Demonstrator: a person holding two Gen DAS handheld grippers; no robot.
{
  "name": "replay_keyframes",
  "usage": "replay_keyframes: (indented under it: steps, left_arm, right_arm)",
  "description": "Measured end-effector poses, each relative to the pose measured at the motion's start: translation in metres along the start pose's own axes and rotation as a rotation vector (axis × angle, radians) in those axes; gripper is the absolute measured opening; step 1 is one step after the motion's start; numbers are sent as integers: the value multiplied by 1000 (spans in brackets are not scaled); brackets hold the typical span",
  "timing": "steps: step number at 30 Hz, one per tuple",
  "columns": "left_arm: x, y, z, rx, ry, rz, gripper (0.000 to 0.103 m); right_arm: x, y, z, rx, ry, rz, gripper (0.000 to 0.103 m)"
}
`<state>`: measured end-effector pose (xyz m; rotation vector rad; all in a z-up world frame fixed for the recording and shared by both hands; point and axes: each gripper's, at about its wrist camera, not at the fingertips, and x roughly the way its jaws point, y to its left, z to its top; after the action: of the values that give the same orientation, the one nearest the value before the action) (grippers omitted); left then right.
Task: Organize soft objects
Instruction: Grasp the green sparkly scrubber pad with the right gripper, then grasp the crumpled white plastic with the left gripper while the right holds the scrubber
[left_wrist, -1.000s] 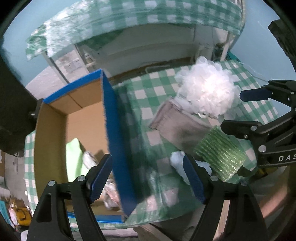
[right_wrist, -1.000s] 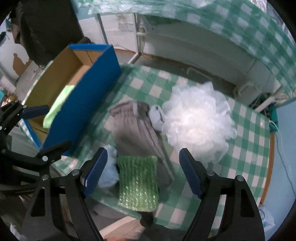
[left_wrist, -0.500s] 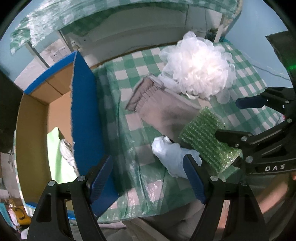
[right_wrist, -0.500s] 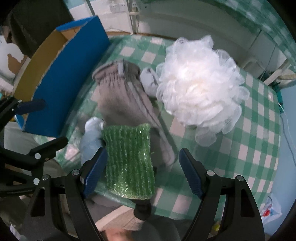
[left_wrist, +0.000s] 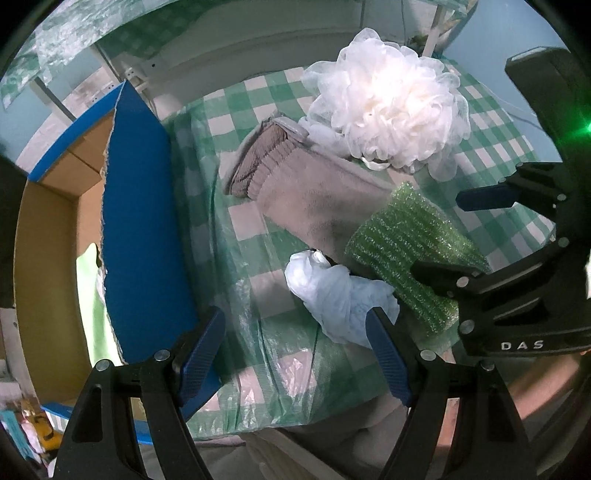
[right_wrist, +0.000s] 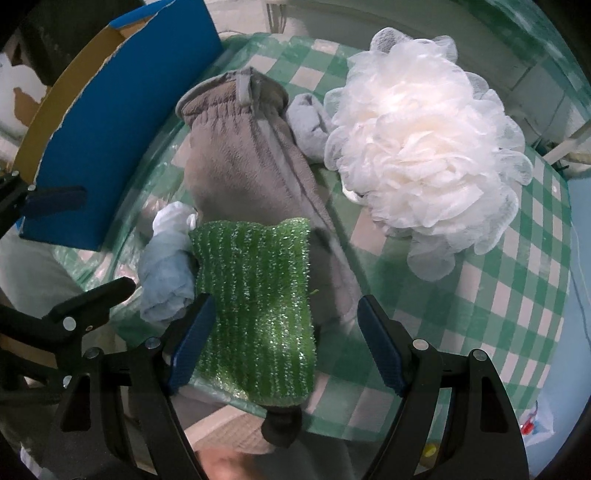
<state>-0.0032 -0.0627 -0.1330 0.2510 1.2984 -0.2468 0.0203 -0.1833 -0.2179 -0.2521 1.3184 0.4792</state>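
On the green checked tablecloth lie a white mesh bath pouf (left_wrist: 388, 99) (right_wrist: 424, 155), a grey fleece mitt (left_wrist: 314, 192) (right_wrist: 243, 155), a glittery green scrub pad (left_wrist: 410, 251) (right_wrist: 258, 306) and a crumpled pale blue-white cloth (left_wrist: 340, 295) (right_wrist: 166, 266). My left gripper (left_wrist: 295, 354) is open, just short of the pale cloth. My right gripper (right_wrist: 284, 347) is open, with the green pad between its fingers. A small grey-blue piece (right_wrist: 308, 125) lies between mitt and pouf.
A cardboard box with blue outer walls (left_wrist: 144, 229) (right_wrist: 122, 122) stands at the left edge of the table, with a light green item (left_wrist: 86, 295) inside. The table's near edge (left_wrist: 295, 417) is close below both grippers. White furniture stands behind the table.
Both grippers have moved closer to the pile of soft things. The left has swung right, away from the box, toward the pale cloth. The right has come down over the green pad.
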Motion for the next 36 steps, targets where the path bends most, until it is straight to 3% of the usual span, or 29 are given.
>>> replay_keyframes:
  steps: [3,8,9,11,15,22,24,25,26,27,36]
  left_arm:
    - [2,1,1,-7,6,-10,81]
    - [4,0,1,-5,12,-13,81]
    - [3,0,1,-4,12,-13,81]
    - [4,0,0,-2,11,-12,81]
    - [4,-1,1,-3,12,-17,81]
    - [4,-6,2,0,19,-34,81]
    - [4,-8,3,4,21,-40,81]
    - [4,-9,2,6,22,-39,81]
    - [5,-10,2,9,24,-38,81]
    - [6,-10,2,11,27,-39,81]
    - [11,-17,-3,51,52,-24,82]
  right_arm:
    - [6,1,1,-10,13,1,78]
    - [11,4,1,-21,23,23,43]
    - [10,5,0,-27,19,22,40]
    - [8,5,0,-31,9,19,22]
    - [-4,5,1,-19,-21,46,15]
    - [-10,-2,6,9,-18,69,15]
    - [-6,-4,4,15,-3,73,20]
    - [-1,-5,4,23,5,71,35]
    - [0,-5,4,28,6,66,57]
    - [0,-5,3,27,4,61,65]
    - [5,11,2,-31,5,38,67]
